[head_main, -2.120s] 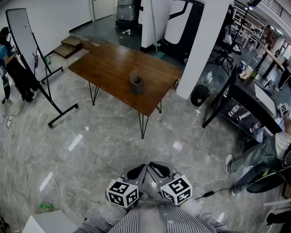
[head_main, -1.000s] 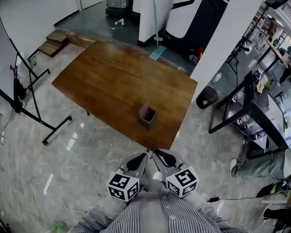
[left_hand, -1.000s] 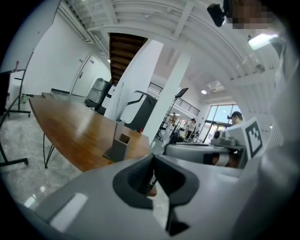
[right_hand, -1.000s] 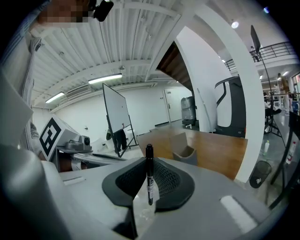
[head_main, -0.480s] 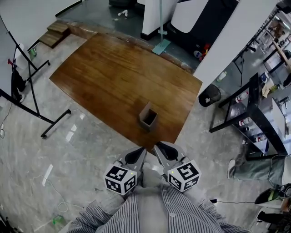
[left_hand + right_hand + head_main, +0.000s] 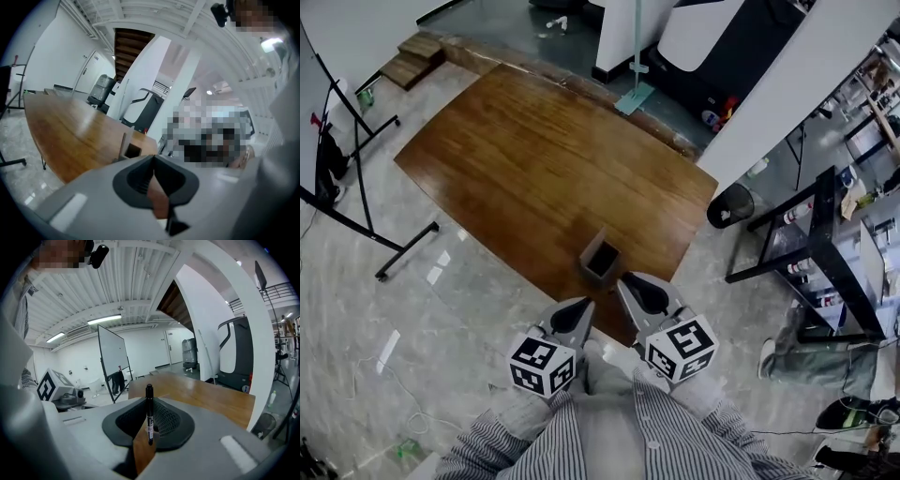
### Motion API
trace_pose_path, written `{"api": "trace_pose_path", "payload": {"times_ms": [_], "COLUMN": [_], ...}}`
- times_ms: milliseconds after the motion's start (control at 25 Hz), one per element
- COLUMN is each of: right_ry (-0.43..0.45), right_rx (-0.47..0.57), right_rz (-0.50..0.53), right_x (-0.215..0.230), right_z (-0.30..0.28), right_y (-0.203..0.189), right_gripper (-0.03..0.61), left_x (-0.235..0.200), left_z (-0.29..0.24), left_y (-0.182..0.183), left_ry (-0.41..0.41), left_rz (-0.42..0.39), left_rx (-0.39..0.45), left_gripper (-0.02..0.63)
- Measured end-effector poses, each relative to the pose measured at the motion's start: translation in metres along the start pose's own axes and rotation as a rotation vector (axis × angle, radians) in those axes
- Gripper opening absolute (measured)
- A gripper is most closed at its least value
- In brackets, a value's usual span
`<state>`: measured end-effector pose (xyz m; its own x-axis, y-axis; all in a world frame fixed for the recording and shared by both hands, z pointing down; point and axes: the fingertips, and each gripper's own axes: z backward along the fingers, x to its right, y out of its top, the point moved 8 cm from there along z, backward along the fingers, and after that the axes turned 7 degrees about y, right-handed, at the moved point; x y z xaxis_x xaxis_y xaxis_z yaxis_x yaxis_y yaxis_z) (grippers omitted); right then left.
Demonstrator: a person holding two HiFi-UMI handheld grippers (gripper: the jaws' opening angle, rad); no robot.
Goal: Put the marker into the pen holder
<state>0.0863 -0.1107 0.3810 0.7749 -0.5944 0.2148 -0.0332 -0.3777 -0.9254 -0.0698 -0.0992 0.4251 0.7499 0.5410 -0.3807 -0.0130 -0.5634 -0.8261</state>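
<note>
A brown square pen holder (image 6: 600,261) stands upright near the front edge of the wooden table (image 6: 544,159). Its dark opening also shows in the left gripper view (image 6: 131,148), just past the jaws. My right gripper (image 6: 631,281) is held just right of and below the holder, shut on a black marker (image 6: 149,414) that stands upright between its pads, cap end up. My left gripper (image 6: 579,307) hovers beside it, short of the table edge. Its jaws are shut with nothing between them (image 6: 153,161).
A whiteboard on a wheeled stand (image 6: 342,141) is at the left. A white pillar (image 6: 787,84), a black bin (image 6: 729,204) and a black rack (image 6: 825,234) stand at the right. Someone's legs (image 6: 811,356) show at the far right. Wooden steps (image 6: 411,58) lie beyond the table.
The view and both grippers have come closer to the table; the pen holder now sits just ahead of the jaws. The marker stays in the right gripper.
</note>
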Motion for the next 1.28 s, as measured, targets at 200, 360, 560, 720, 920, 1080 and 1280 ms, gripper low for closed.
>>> {"api": "trace_pose_path", "payload": {"times_ms": [200,360,560,720,920,1080,1280], "right_ry": [0.004,0.013,0.021,0.021,0.016,0.012,0.010], "right_rx": [0.024,0.013,-0.053,-0.097,-0.139,-0.147,-0.158], "right_rz": [0.016,0.006,-0.029,-0.055,-0.071,-0.084,-0.078], "right_x": [0.019,0.028,0.035,0.040,0.045,0.045,0.048], "right_z": [-0.023,-0.042,-0.058,-0.068,-0.079,-0.083,-0.085], "right_y": [0.014,0.006,-0.020,-0.038,-0.054,-0.059,-0.060], "right_gripper": [0.044,0.044,0.044,0.044,0.044,0.044,0.046], "left_x": [-0.010,-0.018,-0.025,-0.030,-0.039,-0.044,-0.045], "left_z": [-0.016,-0.021,-0.028,-0.032,-0.041,-0.047,-0.049], "left_y": [0.004,0.002,-0.005,-0.010,-0.016,-0.019,-0.022], "left_ry": [0.011,0.029,0.042,0.048,0.047,0.049,0.060], "left_rz": [-0.001,0.017,0.035,0.046,0.050,0.073,0.082], "left_rx": [-0.003,-0.011,-0.035,-0.056,-0.081,-0.092,-0.099], "left_gripper": [0.008,0.007,0.008,0.008,0.008,0.008,0.008]}}
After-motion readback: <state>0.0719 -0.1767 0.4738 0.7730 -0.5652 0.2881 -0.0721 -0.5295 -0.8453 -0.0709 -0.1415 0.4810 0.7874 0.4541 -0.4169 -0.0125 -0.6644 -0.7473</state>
